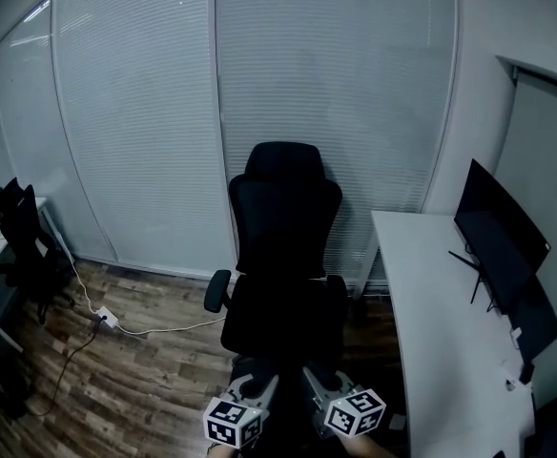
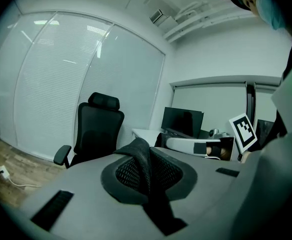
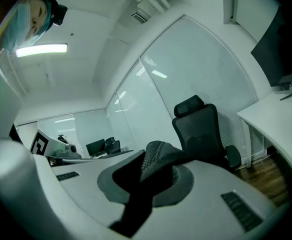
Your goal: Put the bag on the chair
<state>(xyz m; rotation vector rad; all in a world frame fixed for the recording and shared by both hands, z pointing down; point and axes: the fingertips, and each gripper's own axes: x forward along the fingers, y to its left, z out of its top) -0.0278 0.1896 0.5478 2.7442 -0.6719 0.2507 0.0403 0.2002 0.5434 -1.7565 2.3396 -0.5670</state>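
Left gripper (image 2: 147, 158) clamping mesh bag strap (image 2: 136, 153), right gripper (image 3: 153, 168) likewise

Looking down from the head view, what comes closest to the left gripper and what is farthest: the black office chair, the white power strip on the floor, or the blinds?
1. Black office chair, straight ahead, just beyond the left gripper.
2. White power strip, on the floor off to the left.
3. Blinds, behind the chair, along the back wall.
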